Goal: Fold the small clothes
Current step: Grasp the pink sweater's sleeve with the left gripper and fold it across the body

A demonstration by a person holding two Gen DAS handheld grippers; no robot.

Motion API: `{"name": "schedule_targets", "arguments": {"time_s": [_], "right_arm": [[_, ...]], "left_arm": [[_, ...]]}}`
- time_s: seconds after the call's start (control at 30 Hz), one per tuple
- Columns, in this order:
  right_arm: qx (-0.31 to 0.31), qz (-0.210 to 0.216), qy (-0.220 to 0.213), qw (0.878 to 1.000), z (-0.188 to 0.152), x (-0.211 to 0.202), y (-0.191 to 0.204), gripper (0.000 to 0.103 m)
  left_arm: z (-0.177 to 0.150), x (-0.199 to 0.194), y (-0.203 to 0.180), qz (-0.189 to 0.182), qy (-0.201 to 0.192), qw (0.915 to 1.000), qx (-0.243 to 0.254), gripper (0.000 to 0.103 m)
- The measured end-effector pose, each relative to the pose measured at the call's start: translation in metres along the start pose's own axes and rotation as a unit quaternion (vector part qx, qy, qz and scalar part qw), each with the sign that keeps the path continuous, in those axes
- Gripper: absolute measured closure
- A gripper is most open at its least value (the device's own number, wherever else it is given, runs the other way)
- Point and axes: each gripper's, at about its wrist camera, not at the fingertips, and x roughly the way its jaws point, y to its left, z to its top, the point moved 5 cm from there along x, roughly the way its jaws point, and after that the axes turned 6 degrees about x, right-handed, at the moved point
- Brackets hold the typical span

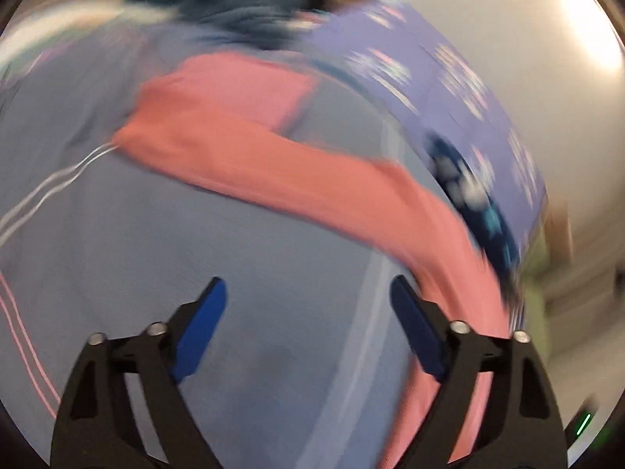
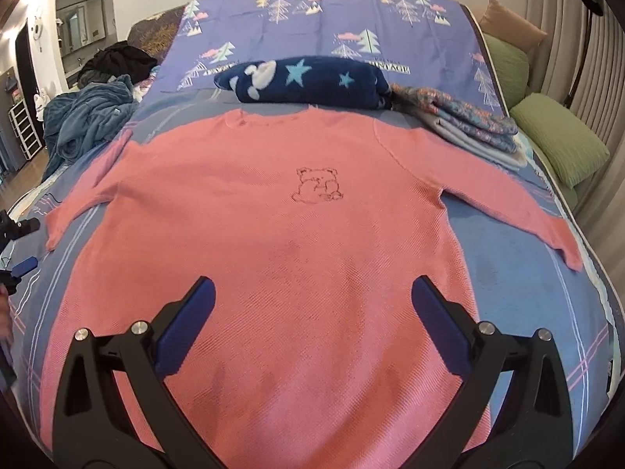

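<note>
pink shirt spread flat on bed, both jaws empty

pink shirt [image 2: 273, 234] lies face up on the striped blue bed sheet [image 2: 519, 234], sleeves out to both sides, bear outline [image 2: 317, 185] on chest. right hand-held gripper [image 2: 312, 305] hangs over the lower hem, jaws wide, nothing between them. left hand-held gripper [image 1: 308, 305] near one sleeve, view blurred, jaws well apart, empty. navy star blanket [image 2: 308, 84] folded just beyond the collar.

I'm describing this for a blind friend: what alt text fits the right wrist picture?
A pink sweater with a small bear outline lies flat, sleeves spread, on a blue striped bed. The open right gripper hovers over its lower part, holding nothing. A dark blue starry blanket lies folded beyond the collar.
</note>
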Motion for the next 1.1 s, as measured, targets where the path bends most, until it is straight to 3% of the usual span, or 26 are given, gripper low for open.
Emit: {"name": "schedule_targets", "arguments": {"time_s": [0.13,0.2,0.27,0.53,0.57,0.63,0.67,0.7,0.77,0.83,0.97,1.1], "right_arm": [[0.002,-0.001,0.008,1.0,0.003,0.01,0.002,0.002],[0.0,-0.003,0.01,1.0,0.004,0.012,0.002,0.002],[-0.002,-0.009,0.012,1.0,0.005,0.015,0.001,0.002],[0.011,-0.017,0.021,1.0,0.01,0.025,-0.009,0.002],[0.013,-0.016,0.022,1.0,0.01,0.026,-0.009,0.002],[0.015,-0.011,0.023,1.0,0.011,0.026,-0.009,0.002],[0.015,-0.009,0.022,1.0,0.011,0.026,-0.009,0.002],[0.013,-0.008,0.021,1.0,0.011,0.025,-0.008,0.002],[0.008,-0.009,0.015,1.0,0.012,0.023,-0.009,0.002],[0.007,-0.015,0.012,1.0,0.012,0.023,-0.012,0.002],[0.026,-0.012,0.018,0.999,0.013,0.027,-0.022,0.002],[0.039,-0.003,0.014,0.999,0.011,0.023,-0.03,0.002]], "left_arm": [[0.027,0.031,0.043,-0.001,0.027,0.9966,-0.078,0.036],[0.036,0.05,0.063,-0.023,0.042,0.989,-0.14,0.045],[0.044,0.06,0.075,-0.02,0.035,0.9849,-0.168,0.049],[0.07,0.079,0.109,0.026,0.001,0.9783,-0.205,0.052],[0.074,0.08,0.112,0.035,-0.004,0.9778,-0.207,0.059],[0.08,0.08,0.12,0.053,-0.01,0.9763,-0.21,0.082],[0.082,0.079,0.122,0.058,-0.01,0.9755,-0.212,0.102],[0.084,0.073,0.123,0.058,-0.014,0.9744,-0.217,0.102],[0.09,0.055,0.111,0.066,-0.038,0.9768,-0.2,0.102],[0.102,0.03,0.082,0.073,-0.075,0.9832,-0.149,0.102],[0.122,-0.007,-0.01,0.022,-0.126,0.9909,-0.041,0.102],[0.108,-0.017,-0.124,-0.044,-0.135,0.9861,0.086,0.102]]}}
